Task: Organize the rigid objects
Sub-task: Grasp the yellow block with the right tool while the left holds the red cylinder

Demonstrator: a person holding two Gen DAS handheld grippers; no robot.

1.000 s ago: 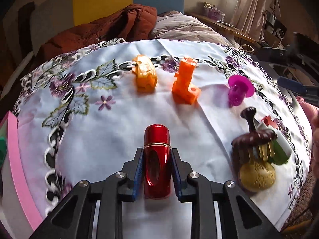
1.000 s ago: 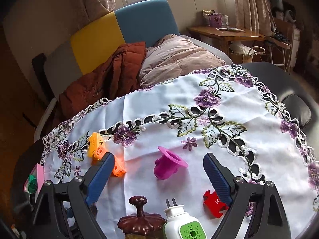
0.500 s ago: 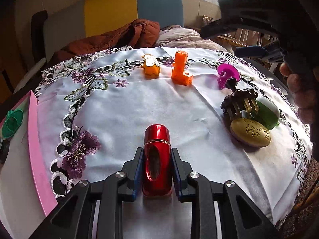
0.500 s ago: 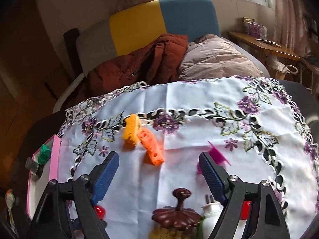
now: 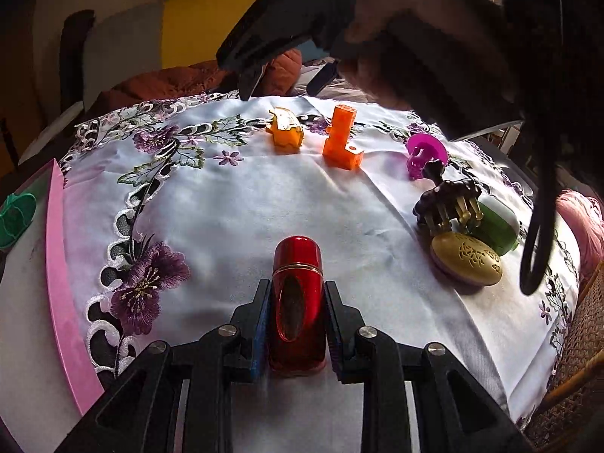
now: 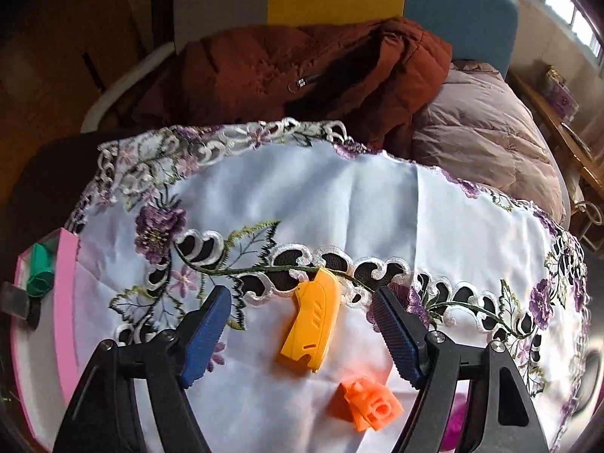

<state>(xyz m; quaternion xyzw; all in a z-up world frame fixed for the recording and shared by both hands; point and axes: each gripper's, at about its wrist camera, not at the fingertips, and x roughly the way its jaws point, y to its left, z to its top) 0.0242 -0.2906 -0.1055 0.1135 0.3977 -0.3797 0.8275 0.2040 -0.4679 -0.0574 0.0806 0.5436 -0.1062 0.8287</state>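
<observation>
My left gripper (image 5: 297, 287) is shut on a glossy red capsule-shaped case (image 5: 297, 283), held low over the white embroidered tablecloth (image 5: 234, 211). My right gripper (image 6: 302, 304) is open and empty, hovering above a yellow plastic piece (image 6: 313, 319), which lies between its fingers in view; it also shows in the left wrist view (image 5: 285, 128). An orange L-shaped block (image 5: 341, 139) lies right of the yellow piece and shows in the right wrist view (image 6: 368, 404). In the left wrist view the right gripper (image 5: 279, 83) hangs above the far table edge.
A magenta funnel-shaped piece (image 5: 424, 153), a brown comb-like lid (image 5: 449, 200), a gold oval box (image 5: 466, 258) and a green-and-white plug (image 5: 496, 224) sit at the right. A pink-rimmed tray (image 5: 56, 264) with a green piece (image 5: 15, 215) is at the left. A brown jacket (image 6: 302, 68) lies beyond the table.
My right gripper has moved forward and left, from over the brown lid to over the yellow piece. My left gripper has pulled back slightly, still holding the red case.
</observation>
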